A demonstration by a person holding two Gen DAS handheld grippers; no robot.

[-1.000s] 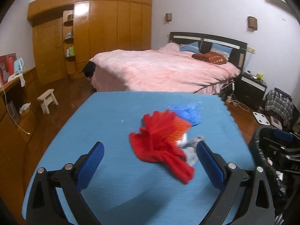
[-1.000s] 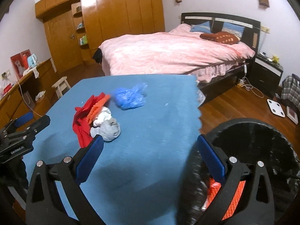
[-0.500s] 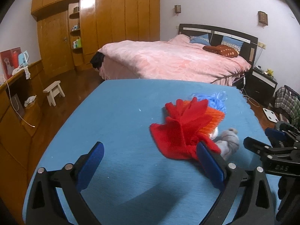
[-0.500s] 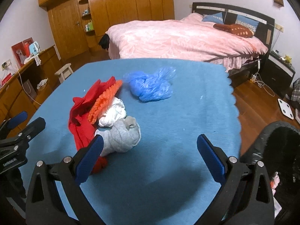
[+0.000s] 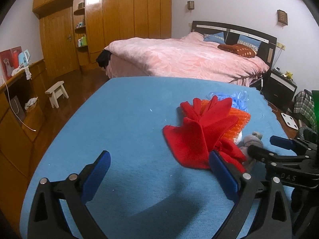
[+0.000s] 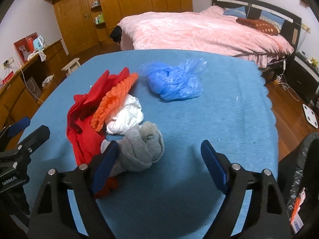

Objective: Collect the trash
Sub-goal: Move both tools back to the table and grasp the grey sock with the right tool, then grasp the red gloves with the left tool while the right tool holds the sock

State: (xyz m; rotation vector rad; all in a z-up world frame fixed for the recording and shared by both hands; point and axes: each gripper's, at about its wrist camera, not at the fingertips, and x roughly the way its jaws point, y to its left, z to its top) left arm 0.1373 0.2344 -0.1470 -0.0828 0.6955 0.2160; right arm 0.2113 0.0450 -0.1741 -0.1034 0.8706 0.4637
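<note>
Now right claw point(image 6: 157, 161) closing, beside grey sock point(image 6: 142, 147).

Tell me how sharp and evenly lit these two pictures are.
Left wrist view: sharp, fisheye-bent, glare on the glossy wooden wardrobe, soft shadow under the left tool. Right wrist view: crisp crumpled blue plastic bag, dark vignetted corners.

Red cloth point(image 5: 197, 137), blue tablecloth point(image 5: 123, 131), pink bed point(image 5: 185, 59)

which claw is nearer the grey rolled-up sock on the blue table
Right. The right claw has just been closing, the grey rolled-up sock against its left pad. The left claw sits beyond the red cloth.
</note>
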